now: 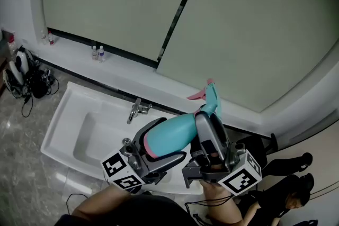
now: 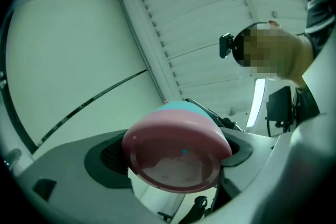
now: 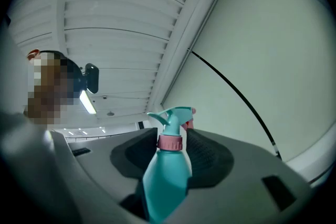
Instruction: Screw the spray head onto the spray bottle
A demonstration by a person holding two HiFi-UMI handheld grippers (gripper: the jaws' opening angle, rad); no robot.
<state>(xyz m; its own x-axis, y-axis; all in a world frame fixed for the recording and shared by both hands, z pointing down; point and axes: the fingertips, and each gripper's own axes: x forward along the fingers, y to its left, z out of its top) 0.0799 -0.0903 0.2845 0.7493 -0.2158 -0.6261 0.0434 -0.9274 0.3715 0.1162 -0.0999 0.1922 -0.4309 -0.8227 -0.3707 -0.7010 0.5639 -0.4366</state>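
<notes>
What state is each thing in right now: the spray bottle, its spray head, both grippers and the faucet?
spray bottle, tilted, held up by both grippers
spray head, on the bottle's neck; tightness cannot be told
left gripper, shut on the bottle's pink base
right gripper, shut on the bottle's body
faucet, no water seen running

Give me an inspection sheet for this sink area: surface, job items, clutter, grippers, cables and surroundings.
Surface: white sink with a faucet.
Job's things: teal spray bottle held tilted above the sink. The spray head sits on its pink collar; how tight, cannot tell.
Clutter: small bottles on the ledge; dark gear at the left.
Grippers: left gripper fingers clamp the bottle's pink base; right gripper fingers clamp its body.
Cables: black lead on the floor.
Surroundings: pale wall panels.
</notes>
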